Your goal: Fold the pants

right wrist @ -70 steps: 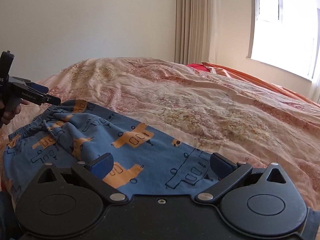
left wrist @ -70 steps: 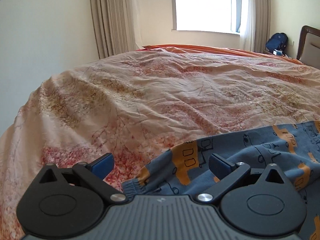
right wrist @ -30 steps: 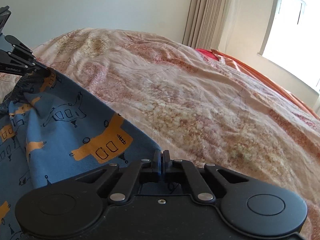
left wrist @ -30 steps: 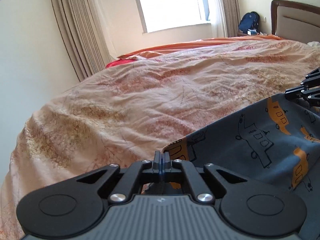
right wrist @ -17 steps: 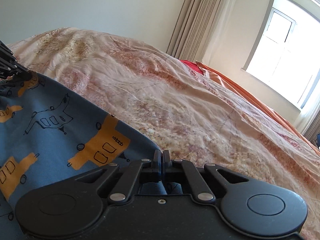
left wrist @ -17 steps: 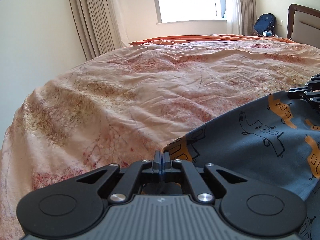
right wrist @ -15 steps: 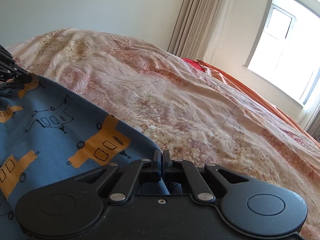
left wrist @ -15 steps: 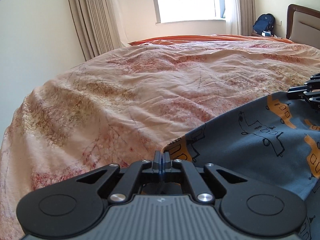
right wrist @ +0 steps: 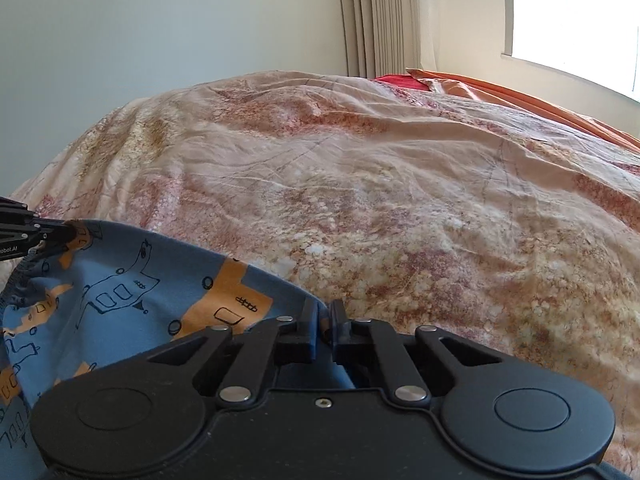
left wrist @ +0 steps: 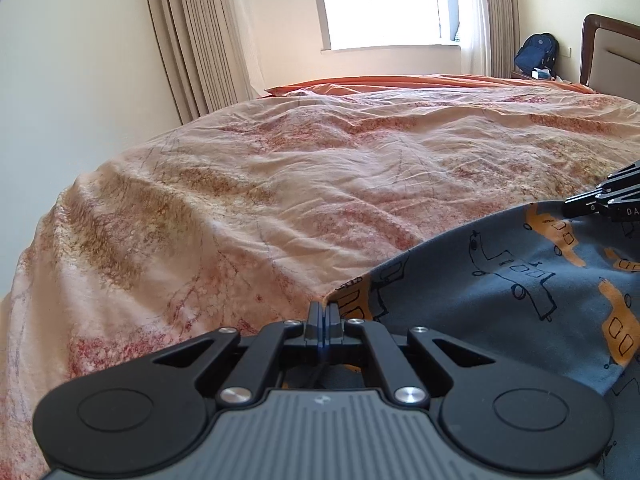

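Blue pants [left wrist: 520,280] printed with orange vehicles lie on the floral bedcover [left wrist: 280,184] and stretch between my two grippers. My left gripper [left wrist: 322,310] is shut on one edge of the fabric, near the corner of the bed. My right gripper [right wrist: 323,316] pinches the opposite edge of the pants [right wrist: 120,292], its jaws a sliver apart with cloth between them. Each gripper shows in the other's view: the right gripper [left wrist: 572,210] at the far right, the left gripper [right wrist: 68,234] at the far left, both on the pants' rim.
The bedcover [right wrist: 400,200] spreads wide beyond the pants. Curtains [left wrist: 192,40] and a bright window [left wrist: 380,0] stand behind the bed. A dark backpack [left wrist: 536,54] and a headboard [left wrist: 608,56] are at the far right. An orange sheet [right wrist: 520,96] edges the far side.
The right wrist view has rolled and shifted, and the left gripper now sits lower in it. The right gripper's jaws have parted a sliver. The left wrist view has barely changed.
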Demonstrator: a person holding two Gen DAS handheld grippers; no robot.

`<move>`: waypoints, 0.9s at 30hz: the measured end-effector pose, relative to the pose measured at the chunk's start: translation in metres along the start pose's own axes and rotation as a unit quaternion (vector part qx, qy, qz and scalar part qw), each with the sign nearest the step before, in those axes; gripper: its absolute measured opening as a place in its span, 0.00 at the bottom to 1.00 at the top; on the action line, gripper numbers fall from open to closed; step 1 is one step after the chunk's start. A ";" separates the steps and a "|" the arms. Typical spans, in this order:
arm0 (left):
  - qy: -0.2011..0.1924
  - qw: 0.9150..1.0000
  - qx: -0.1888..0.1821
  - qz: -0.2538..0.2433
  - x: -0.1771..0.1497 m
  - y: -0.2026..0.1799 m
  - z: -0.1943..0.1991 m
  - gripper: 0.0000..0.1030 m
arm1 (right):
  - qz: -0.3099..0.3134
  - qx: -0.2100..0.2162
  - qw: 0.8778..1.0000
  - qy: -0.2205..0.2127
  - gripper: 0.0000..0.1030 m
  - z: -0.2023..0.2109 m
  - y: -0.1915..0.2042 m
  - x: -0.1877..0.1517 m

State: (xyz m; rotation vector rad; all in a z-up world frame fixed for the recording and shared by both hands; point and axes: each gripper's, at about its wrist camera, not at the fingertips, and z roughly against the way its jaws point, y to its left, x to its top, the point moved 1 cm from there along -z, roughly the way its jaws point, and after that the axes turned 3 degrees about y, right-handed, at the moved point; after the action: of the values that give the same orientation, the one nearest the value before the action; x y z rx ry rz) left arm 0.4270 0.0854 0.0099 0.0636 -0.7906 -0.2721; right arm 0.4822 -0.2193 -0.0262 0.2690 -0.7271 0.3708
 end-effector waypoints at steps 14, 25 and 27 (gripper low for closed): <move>-0.124 0.992 -0.010 -0.032 -0.053 -0.016 0.145 0.00 | 0.098 -0.069 0.978 -0.170 0.01 0.173 0.079 -0.061; -0.102 0.992 -0.016 -0.073 -0.152 -0.044 0.190 0.00 | 0.141 -0.045 0.976 -0.159 0.01 0.255 0.147 -0.179; -0.095 0.991 -0.008 -0.090 -0.167 -0.053 0.184 0.00 | 0.137 -0.046 0.978 -0.148 0.00 0.252 0.154 -0.198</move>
State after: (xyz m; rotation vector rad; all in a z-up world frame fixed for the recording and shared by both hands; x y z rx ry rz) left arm 0.1727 0.0875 0.0152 0.0960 -0.9728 -0.4601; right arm 0.1323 -0.2185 0.0355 0.1363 -1.0780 0.5644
